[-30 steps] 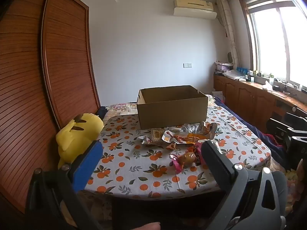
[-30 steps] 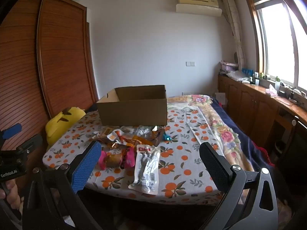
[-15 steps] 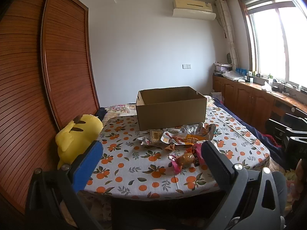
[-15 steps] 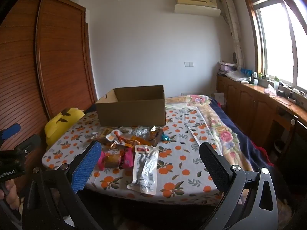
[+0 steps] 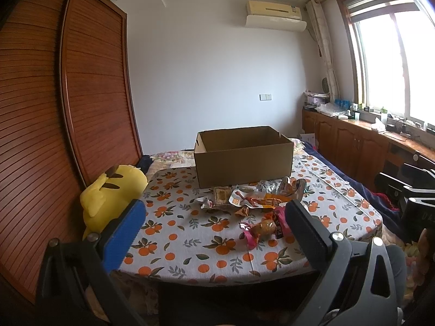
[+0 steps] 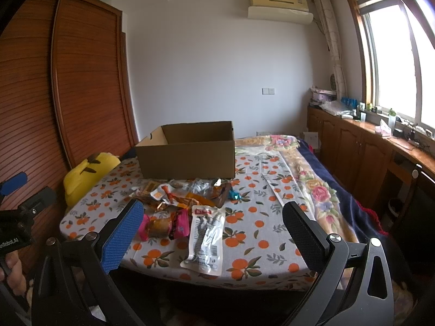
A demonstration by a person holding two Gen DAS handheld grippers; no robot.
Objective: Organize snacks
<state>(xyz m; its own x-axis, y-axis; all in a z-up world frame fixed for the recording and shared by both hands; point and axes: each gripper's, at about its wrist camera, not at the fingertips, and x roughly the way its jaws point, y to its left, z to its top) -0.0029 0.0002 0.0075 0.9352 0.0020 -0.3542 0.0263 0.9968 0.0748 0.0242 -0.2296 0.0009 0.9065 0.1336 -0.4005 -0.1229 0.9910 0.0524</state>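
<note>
Furthest left, a yellow plush toy (image 5: 114, 193) sits against the wooden wardrobe (image 5: 54, 108), touching the edge of the table (image 5: 190, 244) with its orange-print cloth.

Your left gripper (image 5: 214, 225) is level and short of the near edge of the table, pointing across it toward the cardboard box (image 5: 244, 160). Its jaws stand wide apart with nothing between them. In the right wrist view you can see your left hand (image 6: 11, 269) wrapped around that gripper's handle, low at the frame's left edge.

The snacks (image 5: 255, 198) lie in a loose heap on the cloth just in front of the box, which stands upright and open-topped at the far side of the table. Nearer you, apart from the heap, a pink-ended wrapped snack (image 5: 262, 228) lies alone. Just to its right is a long clear packet with a red label (image 6: 205, 239), pointing toward the near table edge.

Your right gripper (image 6: 212, 233) is also level and short of the table edge, jaws spread fully and empty, with the clear packet lying between them in its own view. Neither gripper touches a snack.

Right of the table, a floral blanket (image 6: 315, 190) covers the bed, and wooden cabinets (image 6: 367, 152) run beneath the window.
</note>
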